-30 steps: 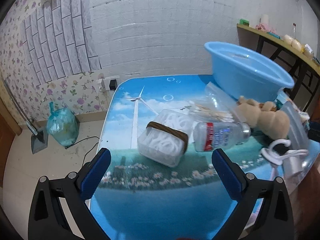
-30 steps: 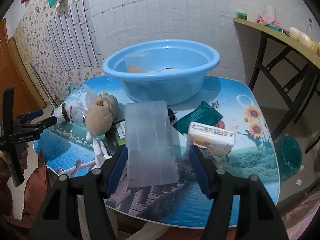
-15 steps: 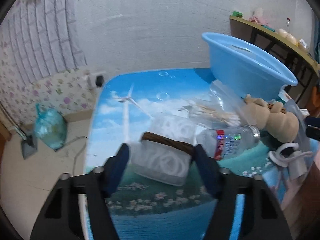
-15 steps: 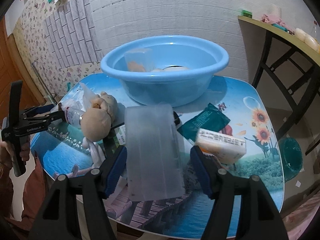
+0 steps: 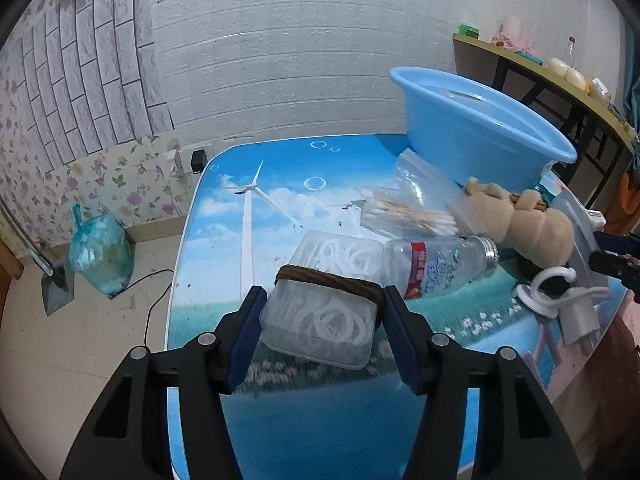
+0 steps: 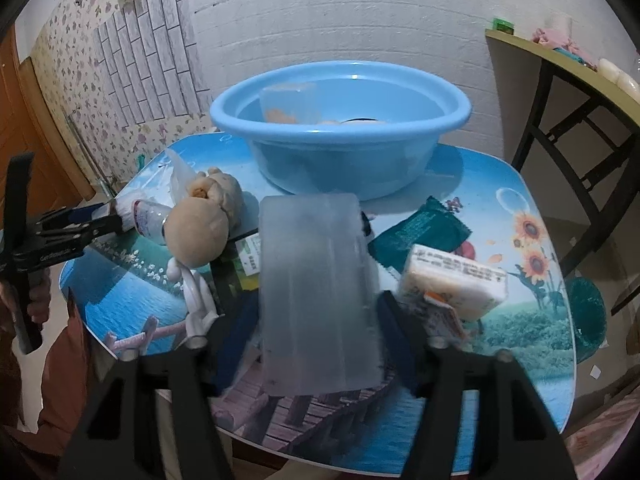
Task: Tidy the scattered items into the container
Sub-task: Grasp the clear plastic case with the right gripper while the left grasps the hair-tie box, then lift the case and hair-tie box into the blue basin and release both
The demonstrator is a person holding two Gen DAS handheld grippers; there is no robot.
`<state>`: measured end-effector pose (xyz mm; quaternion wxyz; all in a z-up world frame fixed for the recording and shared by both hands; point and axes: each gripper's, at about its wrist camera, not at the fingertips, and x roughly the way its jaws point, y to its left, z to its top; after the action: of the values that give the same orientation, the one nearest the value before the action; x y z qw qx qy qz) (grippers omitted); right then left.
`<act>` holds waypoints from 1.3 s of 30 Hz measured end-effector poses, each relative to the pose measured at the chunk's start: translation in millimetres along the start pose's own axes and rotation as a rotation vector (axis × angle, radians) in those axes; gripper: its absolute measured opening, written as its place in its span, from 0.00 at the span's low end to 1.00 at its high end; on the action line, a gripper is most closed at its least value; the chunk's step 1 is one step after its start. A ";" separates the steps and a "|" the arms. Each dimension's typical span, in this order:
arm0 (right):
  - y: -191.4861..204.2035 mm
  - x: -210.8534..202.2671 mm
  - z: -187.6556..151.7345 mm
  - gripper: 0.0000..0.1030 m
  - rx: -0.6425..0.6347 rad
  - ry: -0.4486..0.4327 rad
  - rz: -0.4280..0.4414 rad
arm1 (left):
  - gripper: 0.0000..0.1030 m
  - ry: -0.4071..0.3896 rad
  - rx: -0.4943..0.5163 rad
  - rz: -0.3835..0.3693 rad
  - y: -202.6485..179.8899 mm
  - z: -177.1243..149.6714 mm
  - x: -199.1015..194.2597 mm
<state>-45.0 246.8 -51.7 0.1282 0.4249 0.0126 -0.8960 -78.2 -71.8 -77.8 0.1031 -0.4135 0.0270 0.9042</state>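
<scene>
In the left wrist view my left gripper (image 5: 322, 300) is shut on a clear box (image 5: 320, 320) of white rings bound with a brown band, both pads pressing its sides near the table's front. A plastic bottle (image 5: 436, 268) lies against the box's right side. In the right wrist view the jaws of my right gripper (image 6: 317, 300) are closing, with a frosted plastic case (image 6: 316, 288) between them and the pads touching its long edges. The blue basin (image 6: 340, 152) stands behind the case and holds a few items. It also shows as the blue basin (image 5: 472, 136) at the left view's upper right.
A plush toy (image 6: 200, 224), a bag of cotton swabs (image 5: 412, 212), a white hook (image 5: 560, 296), a green sachet (image 6: 420, 232) and a wrapped bar (image 6: 452, 284) lie on the picture-printed table (image 5: 280, 208). A shelf (image 5: 560, 76) stands at the right, a rubbish bag (image 5: 100, 256) on the floor.
My left jaws went from wide open to closed on the ring box. My right jaws narrowed onto the frosted case. Both hands stayed about where they were.
</scene>
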 end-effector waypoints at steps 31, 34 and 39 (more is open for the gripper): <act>-2.7 -0.2 -12.7 0.59 -0.058 0.000 0.018 | 0.58 0.050 -0.022 0.087 -36.8 -30.0 -4.9; -2.0 -0.2 -11.2 0.58 -0.071 -0.009 0.020 | 0.57 0.038 -0.044 0.078 -36.4 -29.0 -6.8; -7.6 -8.2 -12.8 0.57 -0.040 -0.036 0.048 | 0.57 -0.010 -0.060 0.091 -36.7 -25.2 -25.1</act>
<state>-32.1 257.6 -54.3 0.1584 0.4061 0.0178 -0.8998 -35.9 -43.4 -74.2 0.0496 -0.4101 0.0179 0.9105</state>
